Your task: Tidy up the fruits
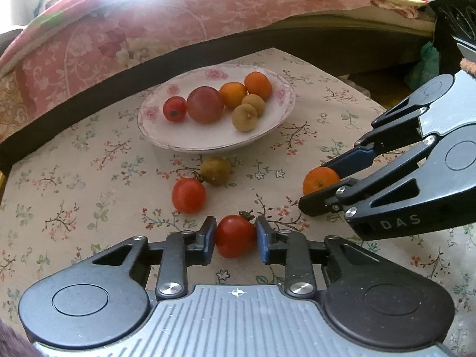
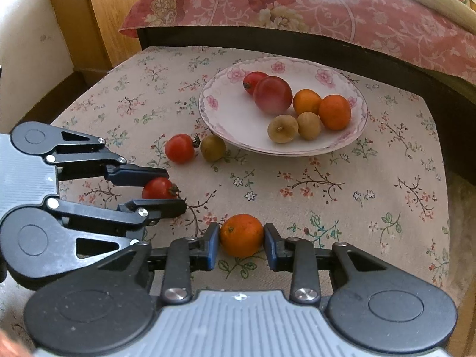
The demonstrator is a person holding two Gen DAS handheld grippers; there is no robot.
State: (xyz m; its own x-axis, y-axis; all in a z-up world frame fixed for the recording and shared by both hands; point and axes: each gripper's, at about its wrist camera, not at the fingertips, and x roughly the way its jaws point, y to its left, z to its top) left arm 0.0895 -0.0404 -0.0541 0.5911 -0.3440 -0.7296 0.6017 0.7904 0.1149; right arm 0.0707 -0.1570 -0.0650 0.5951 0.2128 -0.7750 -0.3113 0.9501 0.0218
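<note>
Between the two blue pads of the left gripper [image 1: 235, 235] sits a red tomato [image 1: 234, 236] with a small dry stem; both pads touch its sides, so this gripper is pinching it, and the tomato rests low on the flowered tablecloth [image 1: 89, 178]. From the right wrist view the same is true for the right gripper [image 2: 241, 242]: its pads press the two sides of a small orange [image 2: 241, 235], which also stays down on the cloth. The right gripper enters the left view from 3 o'clock, with its orange at about 2 o'clock from the held tomato. At 11 o'clock from the held tomato lies a second loose tomato [image 1: 188, 195], and just beyond it, touching or almost touching, is a brownish-green round fruit [image 1: 215, 170]. Further away at 12 o'clock stands a white plate [image 1: 160, 136] with pink flowers on the rim. On the plate are a small tomato [image 1: 174, 108], a big reddish plum-like fruit [image 1: 205, 104], two oranges [image 1: 258, 84] and two pale brown round fruits [image 1: 244, 117], all close together. Behind the table, a pink flowered bed cover [image 1: 148, 23] hangs over a dark bed frame.
</note>
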